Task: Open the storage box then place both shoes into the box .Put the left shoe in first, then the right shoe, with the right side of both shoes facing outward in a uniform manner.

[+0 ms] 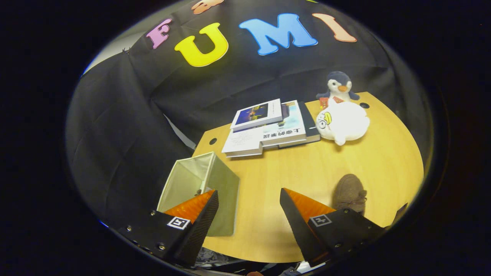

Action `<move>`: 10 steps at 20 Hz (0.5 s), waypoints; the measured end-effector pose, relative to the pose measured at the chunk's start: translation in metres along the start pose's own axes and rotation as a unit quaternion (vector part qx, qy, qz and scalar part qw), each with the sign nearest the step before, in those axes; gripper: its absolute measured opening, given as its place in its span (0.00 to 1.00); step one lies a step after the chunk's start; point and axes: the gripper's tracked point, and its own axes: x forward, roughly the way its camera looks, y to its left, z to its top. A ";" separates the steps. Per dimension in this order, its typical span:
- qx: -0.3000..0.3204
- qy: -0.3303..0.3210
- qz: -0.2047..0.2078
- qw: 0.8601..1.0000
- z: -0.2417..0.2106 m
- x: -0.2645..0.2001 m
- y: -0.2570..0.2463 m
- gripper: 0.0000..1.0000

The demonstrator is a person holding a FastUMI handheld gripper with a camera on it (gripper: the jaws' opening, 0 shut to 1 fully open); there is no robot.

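Gripper: my gripper [249,209] hangs above the near part of the table with its two fingers spread wide apart, bare wood showing between them and nothing held.
Left finger: I see its orange-backed tip [199,214] overlapping the near corner of the storage box.
Right finger: its tip [297,212] sits just beside the brown shoe, not touching it as far as I can tell.
Storage box: the pale green fabric box [205,184] stands open at the table's left edge, its mouth facing up; a small dark item lies inside, too small for me to identify.
Shoe: one brown shoe [349,191] rests on the table beyond the right finger, well apart from the box.
Table: a light wooden top [307,168] with a rounded edge.
Books: a low stack of books [268,126] lies at the far side.
Toys: a white plush [343,122] lies just beside the books, with a penguin plush [338,86] standing behind it.
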 end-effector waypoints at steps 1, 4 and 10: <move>0.002 -0.001 -0.010 1.000 -0.001 -0.004 -0.013 0.98; -0.002 -0.004 -0.041 0.999 -0.002 -0.013 -0.051 0.98; -0.022 0.005 -0.100 0.995 -0.015 -0.025 -0.119 0.98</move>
